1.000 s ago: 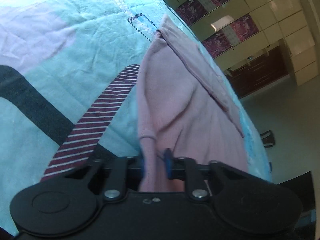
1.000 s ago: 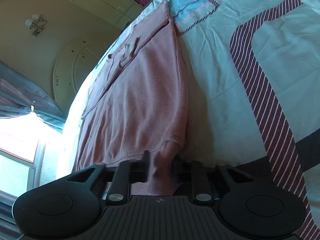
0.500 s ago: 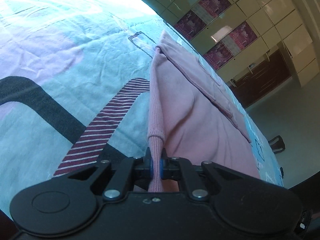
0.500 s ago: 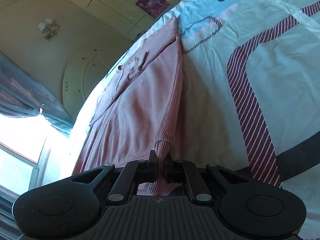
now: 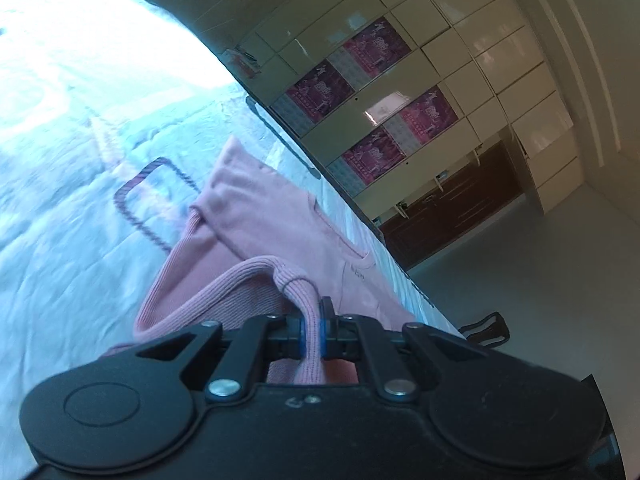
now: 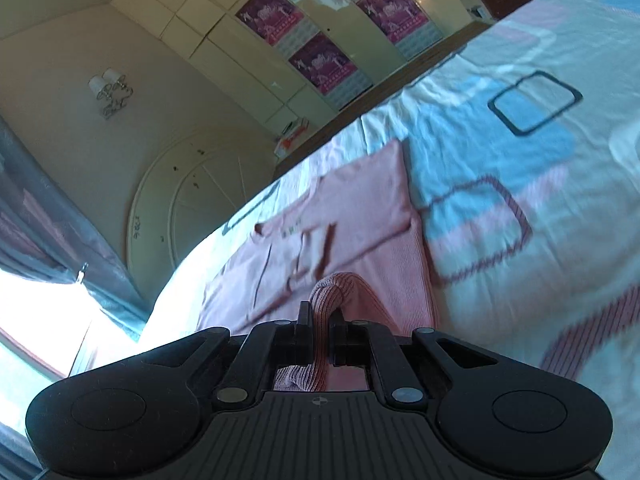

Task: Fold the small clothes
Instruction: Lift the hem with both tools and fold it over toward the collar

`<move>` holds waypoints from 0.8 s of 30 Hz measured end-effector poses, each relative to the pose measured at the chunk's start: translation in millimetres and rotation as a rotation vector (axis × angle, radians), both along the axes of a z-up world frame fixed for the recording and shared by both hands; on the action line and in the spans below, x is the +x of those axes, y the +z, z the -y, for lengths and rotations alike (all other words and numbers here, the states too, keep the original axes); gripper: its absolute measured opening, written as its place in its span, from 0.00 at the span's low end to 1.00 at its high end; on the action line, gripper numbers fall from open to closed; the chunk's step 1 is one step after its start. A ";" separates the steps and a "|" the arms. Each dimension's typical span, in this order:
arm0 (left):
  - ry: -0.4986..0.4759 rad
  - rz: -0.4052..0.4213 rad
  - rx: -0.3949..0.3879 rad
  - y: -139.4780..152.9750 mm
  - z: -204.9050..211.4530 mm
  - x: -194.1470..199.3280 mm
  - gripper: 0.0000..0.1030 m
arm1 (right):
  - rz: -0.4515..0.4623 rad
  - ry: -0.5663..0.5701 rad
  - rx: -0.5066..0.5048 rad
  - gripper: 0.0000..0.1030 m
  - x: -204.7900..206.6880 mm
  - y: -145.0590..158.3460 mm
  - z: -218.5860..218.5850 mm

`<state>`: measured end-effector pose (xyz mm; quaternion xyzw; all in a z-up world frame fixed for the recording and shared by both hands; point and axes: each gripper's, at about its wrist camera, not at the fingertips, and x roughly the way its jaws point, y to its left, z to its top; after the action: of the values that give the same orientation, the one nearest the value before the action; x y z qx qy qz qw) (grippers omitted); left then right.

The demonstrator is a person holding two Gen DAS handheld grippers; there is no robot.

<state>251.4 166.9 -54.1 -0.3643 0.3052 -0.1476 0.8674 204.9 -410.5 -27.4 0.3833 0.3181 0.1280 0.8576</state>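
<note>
A small pink knit sweater (image 5: 276, 220) lies on a bed with a pale blue patterned cover (image 5: 80, 168). My left gripper (image 5: 314, 326) is shut on the sweater's ribbed hem and holds that corner lifted above the rest of the garment. In the right wrist view the same sweater (image 6: 360, 208) stretches away toward its collar, and my right gripper (image 6: 320, 324) is shut on the other ribbed hem corner, also raised off the cover (image 6: 520, 152). The hem between the two grippers is hidden under them.
The bed's far edge drops to a grey floor (image 5: 540, 280). A cream wardrobe with pink posters (image 5: 380, 92) and a dark cabinet (image 5: 460, 200) stand beyond. A curved headboard (image 6: 200, 200) and a bright window (image 6: 40, 320) lie left in the right wrist view.
Both grippers shut on the hem corners and lifted them, moving forward toward the collar. The lower part of the sweater now rises off the cover and folds over.
</note>
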 end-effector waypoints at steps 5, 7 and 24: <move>-0.025 -0.022 0.008 7.5 9.9 96.5 0.05 | -0.032 -0.051 -0.019 0.06 101.4 13.2 4.0; -0.031 -0.041 0.019 5.7 11.6 137.1 0.05 | -0.072 -0.067 -0.019 0.06 139.6 10.2 4.6; -0.039 -0.052 0.147 -30.1 13.0 282.0 0.79 | -0.152 -0.157 -0.122 0.49 284.3 -63.8 11.4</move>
<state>533.4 153.9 -84.1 -0.2974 0.3445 -0.1320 0.8806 489.2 -421.9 -91.2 0.3626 0.3582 0.0112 0.8603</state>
